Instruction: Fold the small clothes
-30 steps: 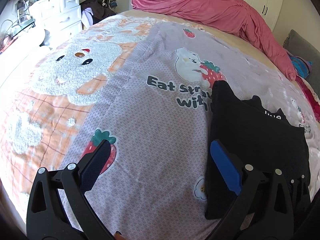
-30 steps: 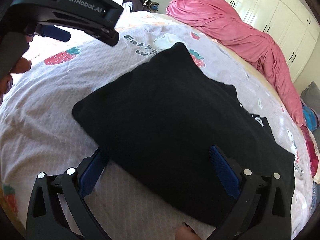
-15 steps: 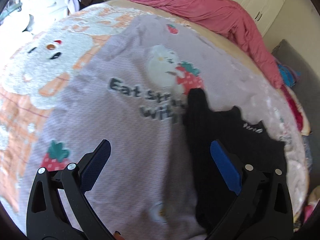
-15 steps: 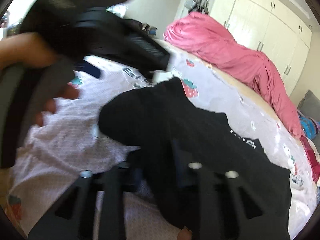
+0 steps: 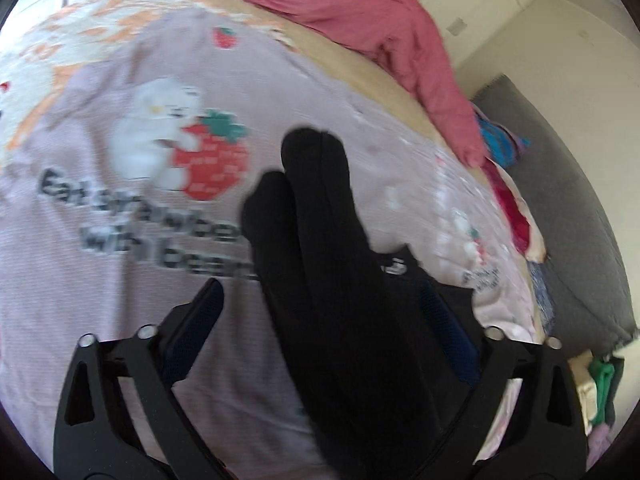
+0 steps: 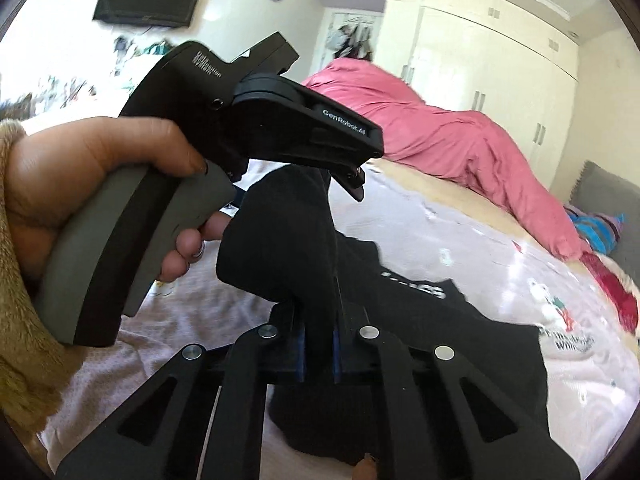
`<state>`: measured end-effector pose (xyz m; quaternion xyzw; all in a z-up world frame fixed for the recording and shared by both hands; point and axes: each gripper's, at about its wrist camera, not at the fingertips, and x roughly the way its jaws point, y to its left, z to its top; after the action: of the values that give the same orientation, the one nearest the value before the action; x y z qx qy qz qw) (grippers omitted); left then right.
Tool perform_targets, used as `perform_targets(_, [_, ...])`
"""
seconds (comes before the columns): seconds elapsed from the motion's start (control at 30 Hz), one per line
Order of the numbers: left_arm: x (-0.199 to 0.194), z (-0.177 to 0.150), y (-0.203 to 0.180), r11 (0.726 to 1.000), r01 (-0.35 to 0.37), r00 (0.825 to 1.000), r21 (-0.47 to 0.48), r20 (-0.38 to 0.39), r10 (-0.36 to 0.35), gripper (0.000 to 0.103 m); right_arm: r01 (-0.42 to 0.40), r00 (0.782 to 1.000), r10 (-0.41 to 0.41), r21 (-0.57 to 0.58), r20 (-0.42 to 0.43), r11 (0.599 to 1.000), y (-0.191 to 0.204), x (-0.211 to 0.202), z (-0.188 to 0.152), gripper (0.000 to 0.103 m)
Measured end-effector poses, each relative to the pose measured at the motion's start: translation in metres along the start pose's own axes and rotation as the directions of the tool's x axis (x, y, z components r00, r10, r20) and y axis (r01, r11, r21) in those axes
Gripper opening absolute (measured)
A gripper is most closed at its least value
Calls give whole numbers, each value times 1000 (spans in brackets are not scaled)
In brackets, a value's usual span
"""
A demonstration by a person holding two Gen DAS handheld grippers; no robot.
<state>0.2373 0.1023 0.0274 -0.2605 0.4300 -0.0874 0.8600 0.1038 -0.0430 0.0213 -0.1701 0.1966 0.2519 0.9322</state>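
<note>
A small black garment [image 5: 332, 280] lies on the lilac strawberry-print blanket [image 5: 120, 240], with its near edge lifted into a bunched fold. My right gripper [image 6: 318, 354] is shut on that lifted edge of the black garment [image 6: 280, 248] and holds it up off the bed. My left gripper [image 5: 324, 320] is open, its jaws on either side of the raised fold without touching it. The left gripper's body [image 6: 256, 132] and the hand holding it show in the right wrist view, just above the fold.
A pink duvet [image 5: 360, 12] is heaped along the far side of the bed. A grey sofa [image 5: 568, 216] with colourful clothes [image 5: 500, 144] stands to the right. White wardrobes [image 6: 500, 52] line the back wall.
My right gripper closed on the garment's near edge and lifted it. My left gripper moved right, from the bare blanket to straddle the raised fold.
</note>
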Motion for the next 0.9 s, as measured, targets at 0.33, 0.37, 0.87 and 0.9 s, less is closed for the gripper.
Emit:
perform_targets(0.33, [26, -12, -102, 981, 31, 999, 193, -31, -25, 36, 66, 997, -71, 152, 25, 986, -65, -27, -21, 7])
perform_targets(0.37, [29, -12, -110, 978, 31, 999, 205, -35, -24, 36, 72, 997, -78, 166, 30, 983, -71, -30, -23, 7])
perform_targets(0.87, [97, -41, -197, 951, 24, 988, 308, -153, 25, 36, 114, 993, -114, 362, -19, 925, -141, -56, -70, 7])
perform_targets(0.9, [102, -43, -201, 950, 22, 986, 311, -161, 30, 36, 114, 993, -112, 379, -27, 918, -146, -56, -75, 7])
